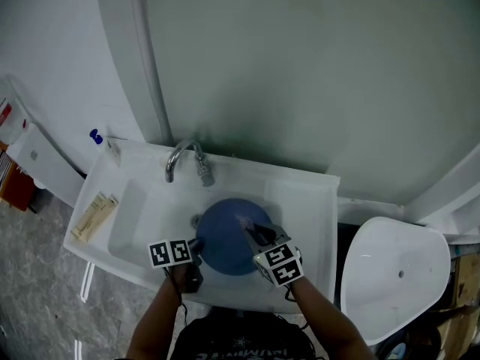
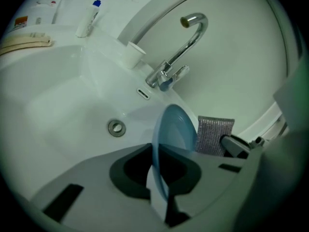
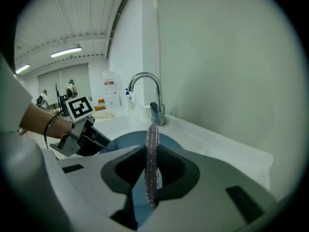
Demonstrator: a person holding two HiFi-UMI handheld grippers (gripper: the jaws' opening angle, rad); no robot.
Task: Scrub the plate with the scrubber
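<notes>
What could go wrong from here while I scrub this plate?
The left tongs pinch the plate only at its rim; scrubbing pressure could lever it loose into the sink. The right tongs hold the thin scrubber at one side, so it may fold or slip out.

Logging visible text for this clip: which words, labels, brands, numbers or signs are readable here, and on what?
None readable.
Black-and-white square markers on the left hand-held gripper and the right hand-held gripper: patterns, no letters.
Red label on the white container: too small.
Pale print on the person's dark shirt: blurred.
</notes>
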